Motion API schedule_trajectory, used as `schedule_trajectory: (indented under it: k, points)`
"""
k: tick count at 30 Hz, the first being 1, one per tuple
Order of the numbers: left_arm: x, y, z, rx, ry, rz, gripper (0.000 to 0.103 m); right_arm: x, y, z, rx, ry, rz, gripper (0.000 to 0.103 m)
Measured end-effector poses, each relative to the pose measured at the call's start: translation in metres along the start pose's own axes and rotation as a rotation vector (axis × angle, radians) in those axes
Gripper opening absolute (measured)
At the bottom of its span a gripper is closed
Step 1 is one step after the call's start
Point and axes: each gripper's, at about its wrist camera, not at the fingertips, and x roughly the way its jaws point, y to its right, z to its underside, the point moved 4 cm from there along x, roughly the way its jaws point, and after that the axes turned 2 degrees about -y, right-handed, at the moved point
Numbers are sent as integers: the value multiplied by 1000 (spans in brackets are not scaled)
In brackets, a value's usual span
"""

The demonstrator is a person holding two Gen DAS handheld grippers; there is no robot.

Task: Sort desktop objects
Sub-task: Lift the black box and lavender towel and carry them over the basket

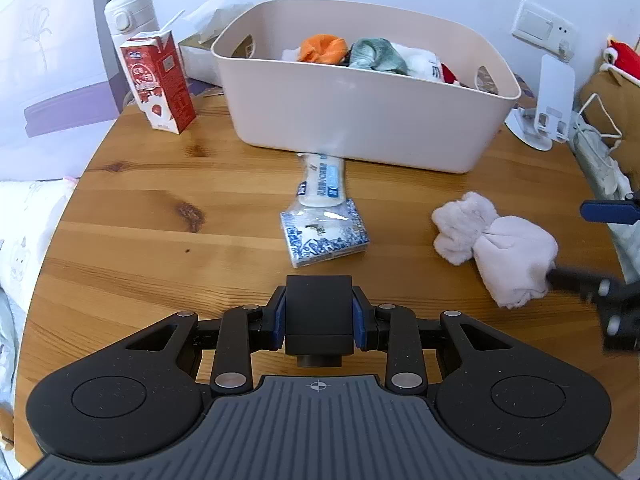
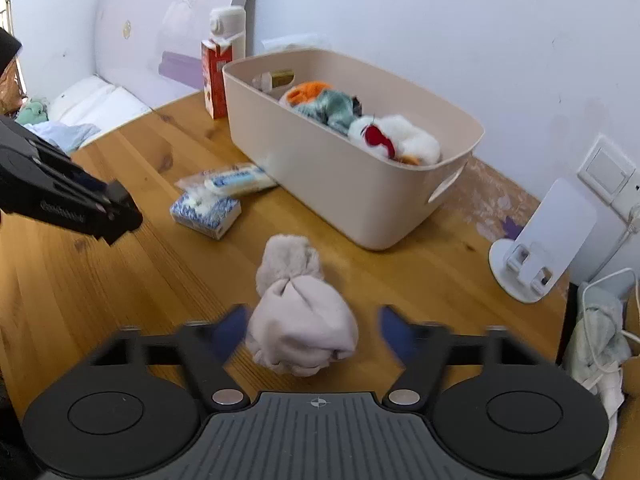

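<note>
Where the claws hang, nearest of all: two claws, one to each hand.
Left claw: narrow, its blue pads clamped on one small black block with a short round stub at its underside.
Right claw: wide, blurred, one blue finger at each side of the sock bundle; the right-hand finger stands clear of it, and whether the other touches I cannot tell.
Sock bundle: one, pale pinkish grey, rolled and knotted, lying on the worktop between the right claw's fingers, well short of the bin.
Tissue pack: one, blue-and-white print, flat on the worktop ahead of the left claw.
White sachet: one, long, its near end lying on the tissue pack, its far end against the bin's wall.
Bin: one, beige plastic, with cut-out handles.
Bundles in the bin: three that can be counted, one orange, one grey-green, one white with red on it.
Milk carton: one, red, upright, left of the bin.
Flask: one, white, upright behind the carton.
Phone stand: one, white, right of the bin.
Worktop: knotty honey-coloured wood.
Room: white wall with one switch plate; white bedding beyond the worktop's left edge.
</note>
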Motion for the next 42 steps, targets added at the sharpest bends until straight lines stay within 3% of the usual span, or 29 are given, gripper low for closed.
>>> schedule_trajectory:
  k: [1,3,8,10,11,15,27,42]
  points:
    - [0,-1,0,-2,1,-2,32,4,-1,1,1,-8,-7,80]
    - [-1,-3,0,-4,1,-5,32,15,-1,2,7,-39,0,91]
    - [-1,-7,0,-7,-1,-6,32,41,-1,2,47,-92,6,95]
    - [-1,-7,1,-6,-4,-8,32,48,-2,1,26,-92,-40,50]
    - [-1,-8,1,-7,-5,-9,32,51,-3,1,25,-109,-56,21]
    - [-1,-11,2,-16,-7,-9,32,49,1,-5,55,-123,-69,8]
    - [-6,-15,-2,-13,7,-2,32,-11,-2,-21,72,18,-73,8]
    - [-32,-20,-22,27,73,8,32,-82,24,-46,170,206,-28,8]
